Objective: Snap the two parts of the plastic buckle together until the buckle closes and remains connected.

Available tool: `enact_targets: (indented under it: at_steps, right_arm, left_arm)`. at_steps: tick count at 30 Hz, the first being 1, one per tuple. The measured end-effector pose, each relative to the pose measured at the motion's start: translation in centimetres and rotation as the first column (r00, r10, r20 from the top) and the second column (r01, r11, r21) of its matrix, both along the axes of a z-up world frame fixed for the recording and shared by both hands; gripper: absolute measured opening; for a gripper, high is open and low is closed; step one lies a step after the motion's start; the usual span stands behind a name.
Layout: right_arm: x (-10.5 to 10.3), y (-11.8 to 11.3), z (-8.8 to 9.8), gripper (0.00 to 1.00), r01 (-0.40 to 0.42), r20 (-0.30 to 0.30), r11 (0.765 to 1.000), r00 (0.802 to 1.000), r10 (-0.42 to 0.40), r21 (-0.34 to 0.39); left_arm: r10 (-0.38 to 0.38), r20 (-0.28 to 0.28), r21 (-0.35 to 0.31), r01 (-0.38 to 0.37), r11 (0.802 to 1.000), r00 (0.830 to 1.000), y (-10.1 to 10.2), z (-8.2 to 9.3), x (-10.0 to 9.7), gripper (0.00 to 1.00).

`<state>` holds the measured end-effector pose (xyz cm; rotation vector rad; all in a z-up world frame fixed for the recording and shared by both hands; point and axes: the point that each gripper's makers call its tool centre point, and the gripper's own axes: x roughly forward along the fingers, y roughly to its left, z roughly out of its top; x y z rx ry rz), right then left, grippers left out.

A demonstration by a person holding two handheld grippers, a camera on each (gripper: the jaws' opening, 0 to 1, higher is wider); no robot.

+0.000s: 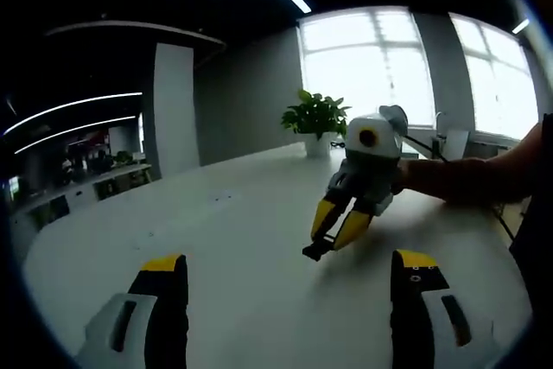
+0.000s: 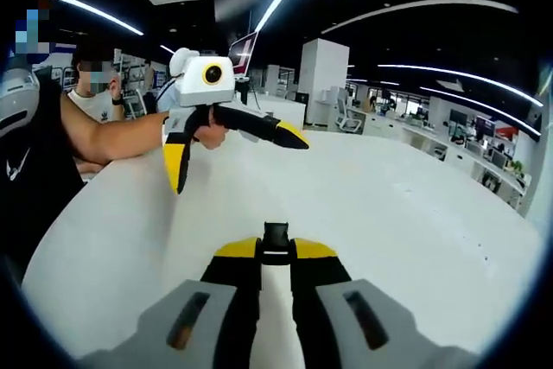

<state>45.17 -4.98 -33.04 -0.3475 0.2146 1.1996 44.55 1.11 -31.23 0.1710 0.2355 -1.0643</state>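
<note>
A small black buckle part (image 2: 276, 239) sticks out between the yellow-tipped fingers of my right gripper (image 2: 276, 253), which is shut on it just above the white table (image 2: 406, 213). In the left gripper view the right gripper (image 1: 327, 244) comes in from the right, tilted down, with the black buckle part (image 1: 314, 251) at its tips close to the table (image 1: 233, 239). My left gripper (image 1: 289, 272) stands wide open with nothing between its fingers. It also appears in the right gripper view as the left gripper (image 2: 239, 164), held up over the table's far left with its jaws spread.
A potted plant (image 1: 317, 118) stands at the table's far edge before bright windows. A person's arm (image 1: 471, 177) reaches in from the right. A seated person (image 2: 91, 84) and office desks (image 2: 467, 149) lie beyond the table.
</note>
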Motion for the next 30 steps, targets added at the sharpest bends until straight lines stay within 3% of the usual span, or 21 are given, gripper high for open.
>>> enact_targets:
  at_steps: [20, 30]
  right_arm:
    - [2.5, -0.5, 0.1, 0.10, 0.060, 0.001, 0.998, 0.998, -0.060, -0.001]
    - [2.2, -0.3, -0.3, 0.10, 0.033, -0.018, 0.999, 0.999, -0.033, 0.007]
  left_arm:
    - [0.012, -0.006, 0.004, -0.012, 1.000, 1.000, -0.1, -0.2, -0.3, 0.99]
    - [0.006, -0.004, 0.005, -0.006, 1.000, 1.000, -0.1, -0.2, 0.2, 0.99]
